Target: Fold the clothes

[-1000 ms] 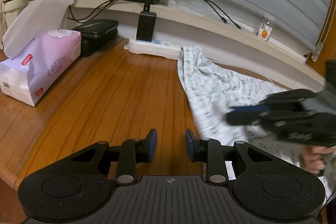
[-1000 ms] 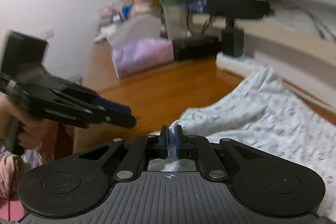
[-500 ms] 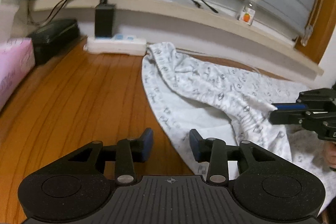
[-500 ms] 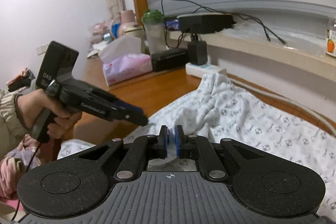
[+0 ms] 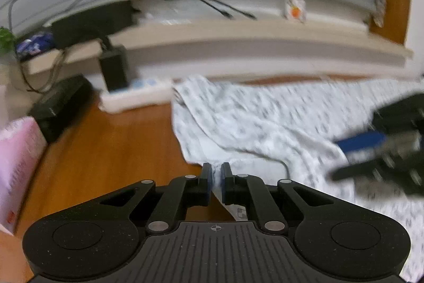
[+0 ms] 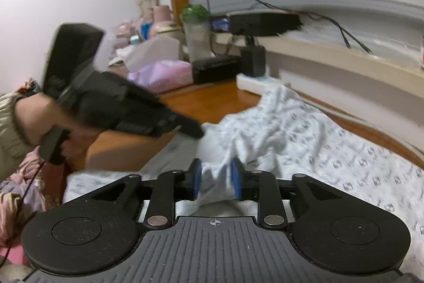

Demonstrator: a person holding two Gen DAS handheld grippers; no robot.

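A white garment with a small grey print [image 5: 254, 123] lies spread over the right part of the wooden table [image 5: 111, 139]; it also shows in the right wrist view [image 6: 304, 129]. My left gripper [image 5: 216, 174] is shut on the garment's near left edge. My right gripper [image 6: 216, 178] is open, with a bunched fold of the cloth lying between its fingers. The right gripper shows blurred at the right of the left wrist view [image 5: 381, 147]. The left gripper shows at the left of the right wrist view [image 6: 148, 118].
A pink tissue pack [image 5: 16, 166], a black case [image 5: 61, 108] and a white power strip [image 5: 137, 94] stand at the table's left and back. A sill [image 5: 238, 33] with a black box, cables and a small bottle runs behind.
My left gripper has moved right onto the garment's edge and shut on it. My right gripper, shut on the cloth before, has opened.
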